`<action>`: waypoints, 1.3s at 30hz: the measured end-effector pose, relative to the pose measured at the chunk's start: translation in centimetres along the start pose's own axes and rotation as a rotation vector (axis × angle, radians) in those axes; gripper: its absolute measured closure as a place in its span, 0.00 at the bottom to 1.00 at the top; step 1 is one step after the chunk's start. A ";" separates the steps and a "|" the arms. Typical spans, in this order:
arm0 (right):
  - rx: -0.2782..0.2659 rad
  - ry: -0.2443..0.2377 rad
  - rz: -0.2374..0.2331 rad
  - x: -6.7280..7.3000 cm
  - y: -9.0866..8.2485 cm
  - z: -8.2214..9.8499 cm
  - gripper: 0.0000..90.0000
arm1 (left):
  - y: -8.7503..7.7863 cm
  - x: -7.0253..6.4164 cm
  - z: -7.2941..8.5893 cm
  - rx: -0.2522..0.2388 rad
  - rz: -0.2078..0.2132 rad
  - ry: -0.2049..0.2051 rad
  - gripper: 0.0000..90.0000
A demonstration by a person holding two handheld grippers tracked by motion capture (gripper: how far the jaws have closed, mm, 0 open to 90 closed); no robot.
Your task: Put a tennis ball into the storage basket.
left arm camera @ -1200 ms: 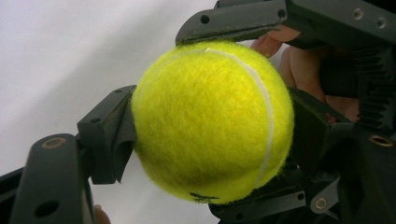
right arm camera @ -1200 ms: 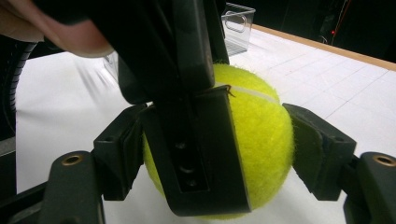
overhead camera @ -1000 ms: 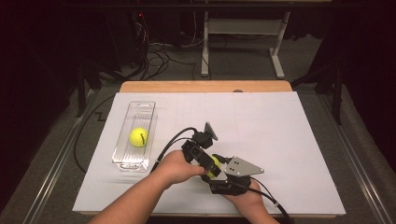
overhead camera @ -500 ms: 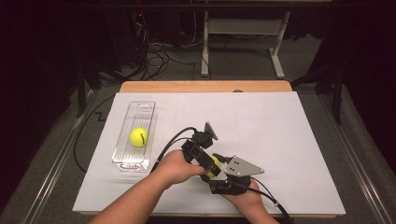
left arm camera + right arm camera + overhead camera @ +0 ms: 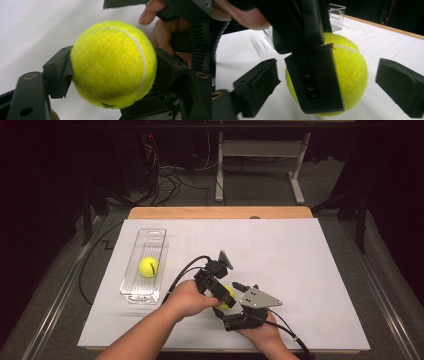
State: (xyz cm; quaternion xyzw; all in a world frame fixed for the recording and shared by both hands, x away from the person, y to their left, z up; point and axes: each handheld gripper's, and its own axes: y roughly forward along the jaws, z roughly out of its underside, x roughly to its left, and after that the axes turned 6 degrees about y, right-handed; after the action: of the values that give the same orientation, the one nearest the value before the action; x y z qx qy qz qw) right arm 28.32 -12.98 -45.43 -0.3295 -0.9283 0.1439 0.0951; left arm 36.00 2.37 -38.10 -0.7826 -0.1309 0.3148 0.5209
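A yellow tennis ball (image 5: 112, 62) is held just above the white table sheet, with my left gripper (image 5: 113, 70) shut on it, one black pad on each side. In the high view the ball (image 5: 228, 296) shows between the two hands near the front of the table. My right gripper (image 5: 328, 85) is open; its jaws have just been opening. The same ball (image 5: 352, 67) sits between its pads (image 5: 399, 85), which stand clear of it on both sides. One jaw of the left gripper crosses in front of the ball there.
A clear plastic tray (image 5: 150, 237) lies on the left of the white sheet (image 5: 300, 255) with a second tennis ball (image 5: 148, 266) in it. Cables trail from both grippers. A wooden table edge (image 5: 220, 213) runs along the back.
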 end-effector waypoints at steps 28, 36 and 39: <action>0.015 -0.015 -0.003 0.0 -1.6 0.1 0.00 | -0.8 1.0 1.3 0.038 -0.106 -0.010 0.30; 0.019 -0.004 0.040 -1.5 -2.4 -0.1 0.00 | -1.0 1.6 1.7 0.046 -0.111 -0.023 0.30; 0.026 0.000 0.049 -2.2 -2.7 -0.2 0.00 | -1.2 1.9 1.9 0.040 -0.111 -0.029 0.30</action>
State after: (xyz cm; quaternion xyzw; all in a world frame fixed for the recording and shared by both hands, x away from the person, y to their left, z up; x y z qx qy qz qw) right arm 28.44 -16.36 -44.52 -0.3511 -0.9179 0.1580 0.0958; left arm 36.41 5.25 -38.13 -0.7588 -0.1755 0.2992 0.5512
